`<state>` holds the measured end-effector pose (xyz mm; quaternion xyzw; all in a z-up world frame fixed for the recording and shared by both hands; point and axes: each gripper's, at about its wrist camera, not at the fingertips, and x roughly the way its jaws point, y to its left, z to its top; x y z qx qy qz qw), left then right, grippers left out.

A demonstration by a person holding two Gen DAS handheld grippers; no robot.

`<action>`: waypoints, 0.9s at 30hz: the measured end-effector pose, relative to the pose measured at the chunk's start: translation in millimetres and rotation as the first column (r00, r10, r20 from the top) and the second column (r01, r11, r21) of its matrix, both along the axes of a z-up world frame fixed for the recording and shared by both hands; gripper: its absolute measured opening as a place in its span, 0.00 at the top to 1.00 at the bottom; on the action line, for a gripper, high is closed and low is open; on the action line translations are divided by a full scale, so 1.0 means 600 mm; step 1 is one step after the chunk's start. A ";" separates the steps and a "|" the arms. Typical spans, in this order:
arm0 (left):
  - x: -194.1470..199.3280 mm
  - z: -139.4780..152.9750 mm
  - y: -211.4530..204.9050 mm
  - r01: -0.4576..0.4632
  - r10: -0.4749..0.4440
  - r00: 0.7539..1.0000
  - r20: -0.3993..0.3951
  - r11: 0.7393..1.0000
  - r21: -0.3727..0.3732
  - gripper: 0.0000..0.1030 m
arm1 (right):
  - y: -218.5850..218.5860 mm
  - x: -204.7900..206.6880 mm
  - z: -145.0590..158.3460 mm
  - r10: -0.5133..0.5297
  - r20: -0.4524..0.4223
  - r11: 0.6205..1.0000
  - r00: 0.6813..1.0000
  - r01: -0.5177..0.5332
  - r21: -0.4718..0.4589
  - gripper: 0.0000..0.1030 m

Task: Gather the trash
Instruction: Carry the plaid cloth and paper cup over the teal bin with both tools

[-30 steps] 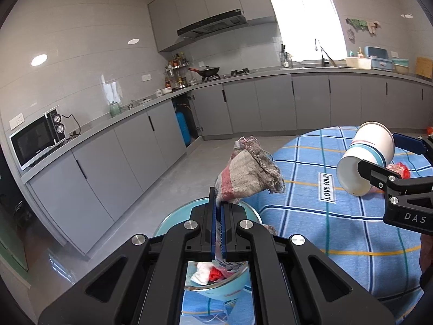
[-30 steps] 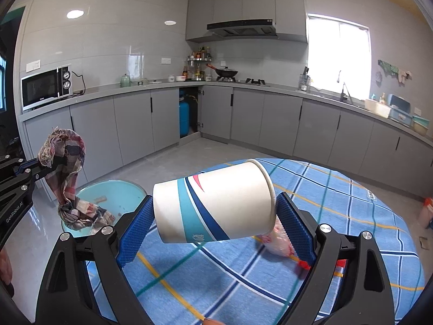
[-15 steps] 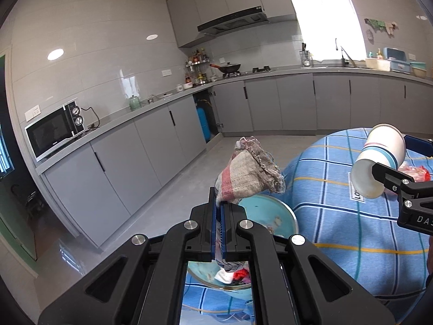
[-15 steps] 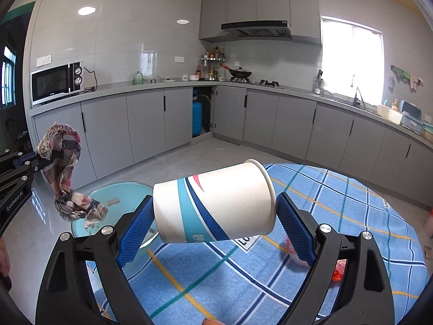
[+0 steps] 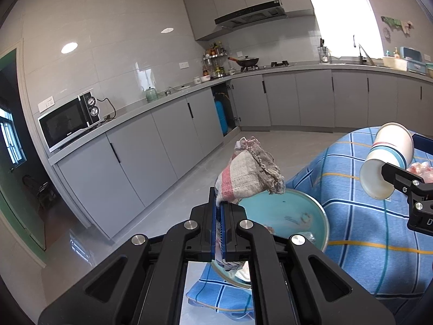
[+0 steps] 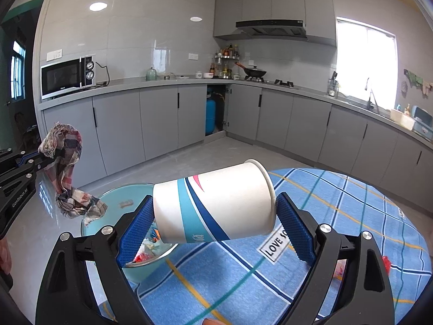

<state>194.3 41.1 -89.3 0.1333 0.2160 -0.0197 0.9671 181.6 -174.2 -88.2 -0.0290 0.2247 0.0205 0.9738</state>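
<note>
My left gripper [image 5: 218, 208] is shut on a crumpled plaid rag [image 5: 247, 174] and holds it in the air above the near rim of a light blue basin [image 5: 286, 214]. The rag also shows in the right wrist view [image 6: 65, 170], hanging at the left. The basin [image 6: 113, 203] sits at the table's left edge and has bits of trash in it. My right gripper [image 6: 213, 227] is shut on a white paper cup [image 6: 213, 203] with blue stripes, held on its side above the table just right of the basin. The cup also shows in the left wrist view [image 5: 387, 159].
A round table with a blue plaid cloth [image 6: 338, 216] fills the lower right. Red and pink wrapper scraps [image 6: 385, 264] lie on its right side. Grey kitchen cabinets [image 6: 162, 119] and a microwave [image 6: 67, 75] line the far walls, with bare floor [image 5: 173, 203] between.
Both grippers have swung left with their loads. The basin has come nearer the middle of both views, and the cup now sits close beside its rim.
</note>
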 end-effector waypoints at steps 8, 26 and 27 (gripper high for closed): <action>0.015 -0.008 0.020 -0.027 0.027 1.000 -0.014 1.000 -0.001 0.98 | 0.025 0.021 -0.003 0.032 -0.011 0.999 0.999 -0.032 -0.003 0.14; 0.040 -0.029 0.035 -0.053 0.053 0.997 -0.056 0.999 0.004 0.98 | 0.071 0.059 -0.027 0.097 -0.054 0.995 0.994 -0.097 -0.007 0.14; 0.041 -0.030 0.036 -0.053 0.054 0.997 -0.057 0.999 0.004 0.98 | 0.074 0.062 -0.029 0.102 -0.058 0.995 0.993 -0.102 -0.008 0.14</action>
